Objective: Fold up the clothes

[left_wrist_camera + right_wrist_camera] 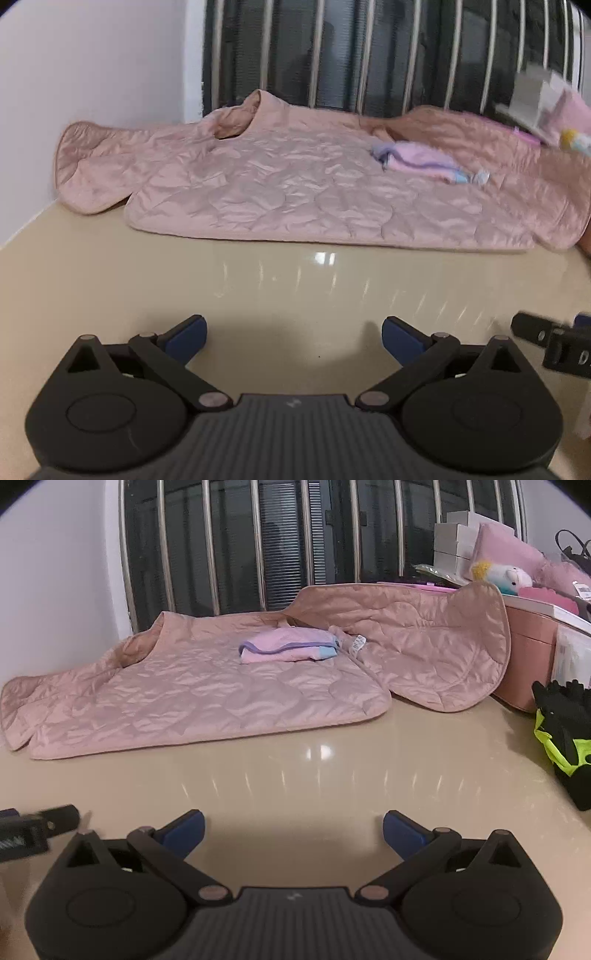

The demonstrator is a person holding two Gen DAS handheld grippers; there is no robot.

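In the left wrist view, the left tool (pixel 293 341) sat at the bottom centre of the frame, its blue-padded fingers (pixel 188 338) spread wide with nothing between them, over the glossy beige surface (pixel 295 291). A pink quilted jacket (pixel 295 184) lay flat across the middle of the frame, well apart from the tool, one sleeve bunched at the left against the white wall (pixel 92 66). A small folded pink-and-purple garment (pixel 421 160) rested on the jacket, right of centre. The right tool (pixel 554 343) showed blurred at the right edge.

In the right wrist view, the right tool (pixel 293 830) filled the bottom centre, its fingers likewise parted and empty above the surface (pixel 314 775). The jacket (pixel 207 686) spread across the middle left, its other sleeve (pixel 424 638) draped up to the right against a pink box (pixel 532 657). The folded garment (pixel 288 648) lay on the jacket near centre. A plush toy (pixel 506 578) sat at the upper right, and black-and-yellow gloves (pixel 565 731) lay at the right edge. The left tool (pixel 33 829) was blurred at the lower left.
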